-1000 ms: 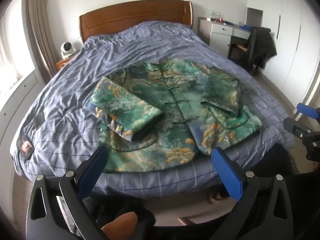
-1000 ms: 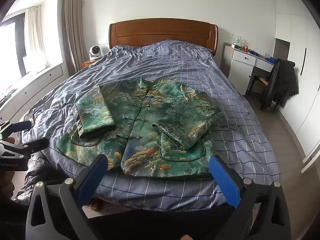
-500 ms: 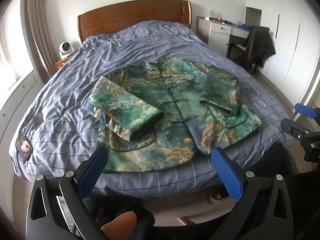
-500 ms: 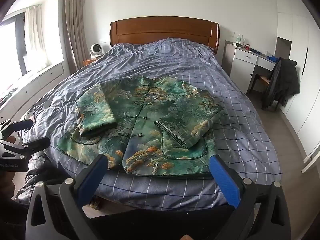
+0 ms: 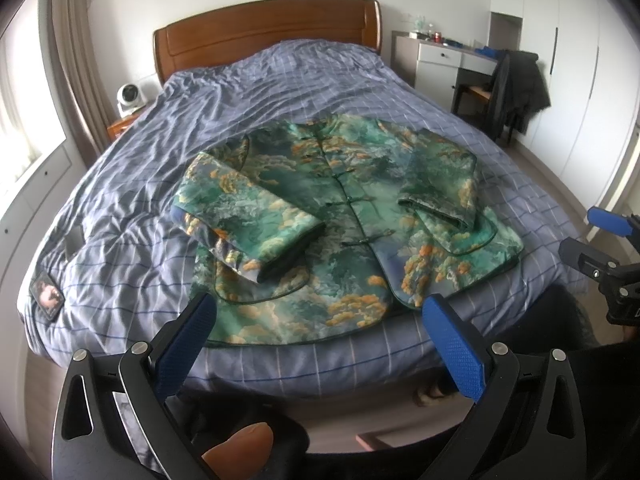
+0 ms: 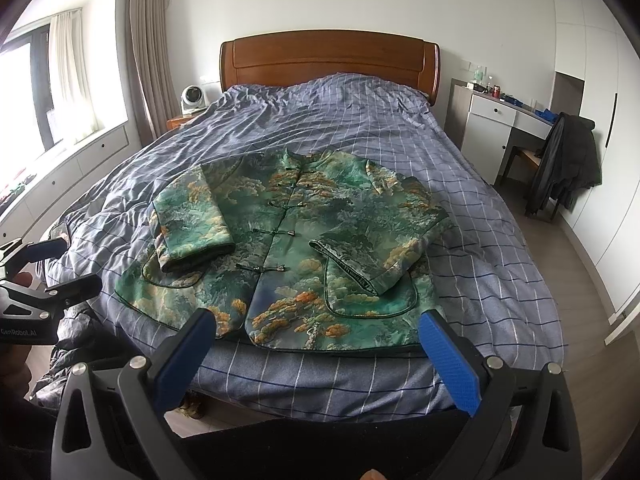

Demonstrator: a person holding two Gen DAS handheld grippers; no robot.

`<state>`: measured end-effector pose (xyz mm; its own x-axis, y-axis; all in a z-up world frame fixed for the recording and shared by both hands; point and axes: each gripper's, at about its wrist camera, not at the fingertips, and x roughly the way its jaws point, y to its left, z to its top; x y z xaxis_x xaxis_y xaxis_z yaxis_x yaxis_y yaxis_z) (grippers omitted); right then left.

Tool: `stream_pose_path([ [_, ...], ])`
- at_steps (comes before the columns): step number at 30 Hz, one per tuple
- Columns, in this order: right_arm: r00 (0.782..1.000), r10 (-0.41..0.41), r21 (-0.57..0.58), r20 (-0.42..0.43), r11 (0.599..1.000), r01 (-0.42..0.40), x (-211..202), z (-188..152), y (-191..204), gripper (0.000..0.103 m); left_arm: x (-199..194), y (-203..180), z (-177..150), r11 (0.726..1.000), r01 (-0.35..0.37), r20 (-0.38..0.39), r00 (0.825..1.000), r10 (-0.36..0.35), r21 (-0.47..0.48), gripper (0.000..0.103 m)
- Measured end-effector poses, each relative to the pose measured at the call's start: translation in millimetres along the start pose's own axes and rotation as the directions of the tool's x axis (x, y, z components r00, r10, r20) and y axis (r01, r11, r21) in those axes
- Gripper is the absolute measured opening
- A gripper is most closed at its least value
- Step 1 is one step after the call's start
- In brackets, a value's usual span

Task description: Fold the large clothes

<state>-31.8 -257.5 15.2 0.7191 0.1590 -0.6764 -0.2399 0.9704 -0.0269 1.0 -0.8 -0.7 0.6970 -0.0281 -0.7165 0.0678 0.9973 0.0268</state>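
I'm working in a home bedroom: a wooden-headboard bed (image 6: 330,58), curtains (image 6: 144,52), wardrobe (image 6: 592,92) and dressing desk (image 6: 490,120).

desk items (image 6: 486,87) too small

The jacket (image 6: 288,248) is lying on the bed (image 6: 480,208) ahead of both open claws, the headboard (image 6: 330,58) standing behind it

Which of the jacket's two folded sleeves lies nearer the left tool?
The sleeve on the window side: its cuff ends just ahead of the left tool. The other sleeve lies toward the desk side.
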Motion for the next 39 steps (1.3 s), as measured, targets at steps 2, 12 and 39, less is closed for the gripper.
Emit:
stream_pose_path([
  [2, 1.0, 0.001, 0.0, -0.003, 1.0, -0.001, 1.0, -1.5, 1.0, 0.103, -0.1, 0.0, 0.0, 1.0, 0.0, 0.0, 1.0, 0.0, 0.0, 0.103],
  [12, 1.0, 0.002, 0.001, -0.006, 1.0, -0.002, 3.5, -1.2, 0.9, 0.103, 0.3, 0.1, 0.3, 1.0, 0.0, -0.002, 1.0, 0.0, 0.0, 0.103],
  [39, 1.0, 0.009, 0.004, -0.019, 1.0, -0.009, 8.6, -0.9, 1.9, 0.103, 1.0, 0.1, 0.7, 1.0, -0.001, -0.006, 1.0, 0.001, 0.001, 0.103],
])
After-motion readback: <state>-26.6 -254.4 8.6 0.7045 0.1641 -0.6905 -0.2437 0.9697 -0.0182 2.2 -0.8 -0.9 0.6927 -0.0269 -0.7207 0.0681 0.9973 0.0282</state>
